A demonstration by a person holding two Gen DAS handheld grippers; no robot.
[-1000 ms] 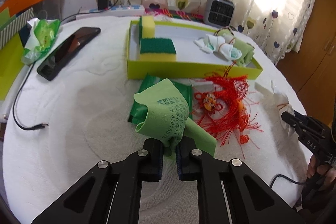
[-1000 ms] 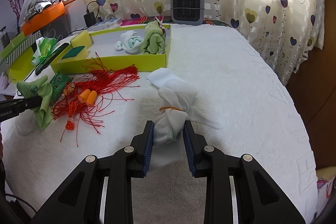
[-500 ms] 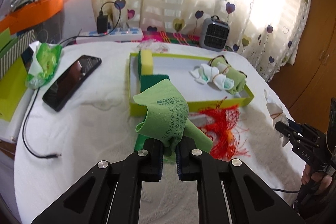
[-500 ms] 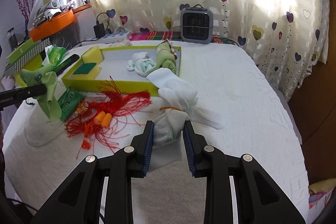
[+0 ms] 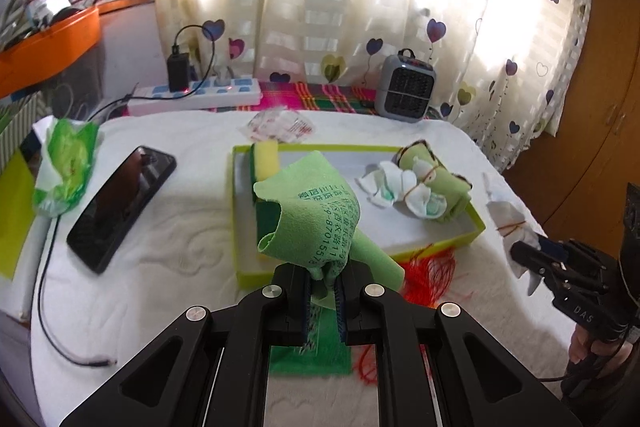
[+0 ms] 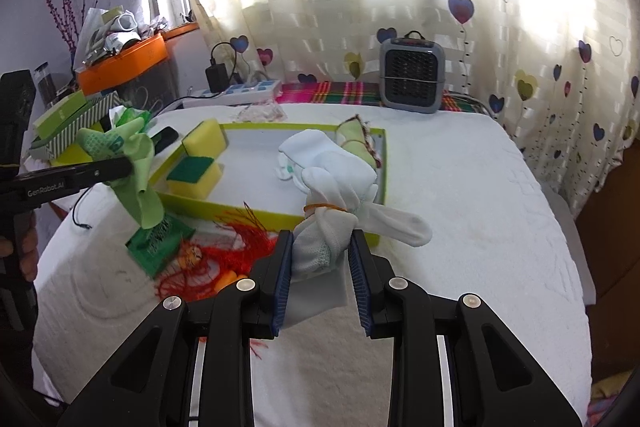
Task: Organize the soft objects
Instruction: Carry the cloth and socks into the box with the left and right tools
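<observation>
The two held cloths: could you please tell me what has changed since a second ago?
Both were lifted off the table and carried toward the yellow-green tray: the green cloth in the left gripper, the white bundle in the right gripper. Both jaws stayed clamped; the sponges and red tassel stayed put.

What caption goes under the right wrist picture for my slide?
Right gripper holds a white cloth bundle above the bed, near the yellow tray.

A black phone (image 5: 120, 203) lies beside a small grey heater (image 5: 406, 89).
</observation>
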